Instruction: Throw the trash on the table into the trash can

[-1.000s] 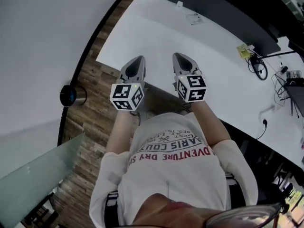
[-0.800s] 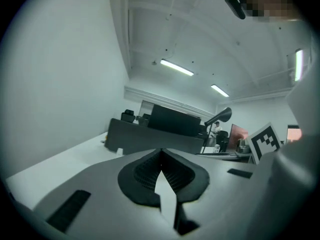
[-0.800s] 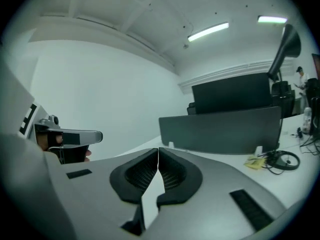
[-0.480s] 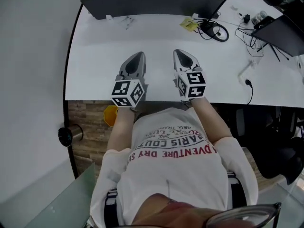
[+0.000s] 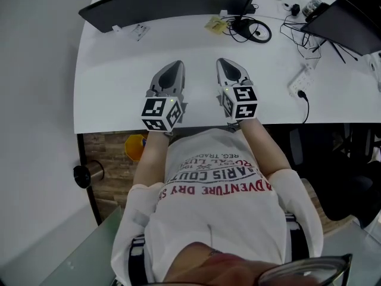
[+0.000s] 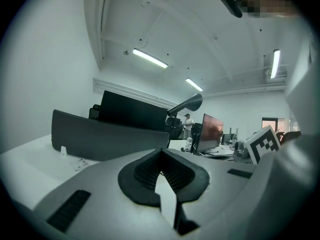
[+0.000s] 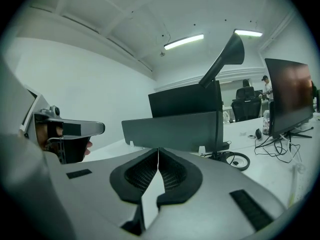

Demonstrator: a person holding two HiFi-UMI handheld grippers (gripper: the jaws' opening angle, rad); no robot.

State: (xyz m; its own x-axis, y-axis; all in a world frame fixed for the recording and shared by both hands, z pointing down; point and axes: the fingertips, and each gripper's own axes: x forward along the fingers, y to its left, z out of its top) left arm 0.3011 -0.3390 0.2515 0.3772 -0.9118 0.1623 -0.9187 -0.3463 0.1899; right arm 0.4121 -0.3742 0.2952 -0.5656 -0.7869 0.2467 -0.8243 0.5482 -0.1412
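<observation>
white table (image 5: 119,94) fills the top half of my head view. i hold both tools side by side over its near edge, and they point away from me, toward the far side.

the left tool (image 5: 174,65) is closed all the way. in the left gripper view its dark pads (image 6: 145,173) meet in a thin line and nothing is between them. the right tool (image 5: 225,62) is the same: its pads (image 7: 141,174) touch each other and it holds nothing.

the trash i can see is a small yellow scrap (image 5: 214,24). it lies on the far side of the table, well apart from both tools. it is just beside a black cable loop (image 5: 253,30) and near the foot of a long dark screen (image 5: 166,2). a little paper card (image 5: 140,31) lies to the left of it. a white plug strip (image 5: 299,81) lies near the right edge.

down on the wood floor (image 5: 113,183), a yellow thing (image 5: 136,146) pokes out from under the near edge of the table, to my left. i cannot tell if it is the trash can. a shiny round can (image 5: 88,174) stands farther left, by the wall.
</observation>
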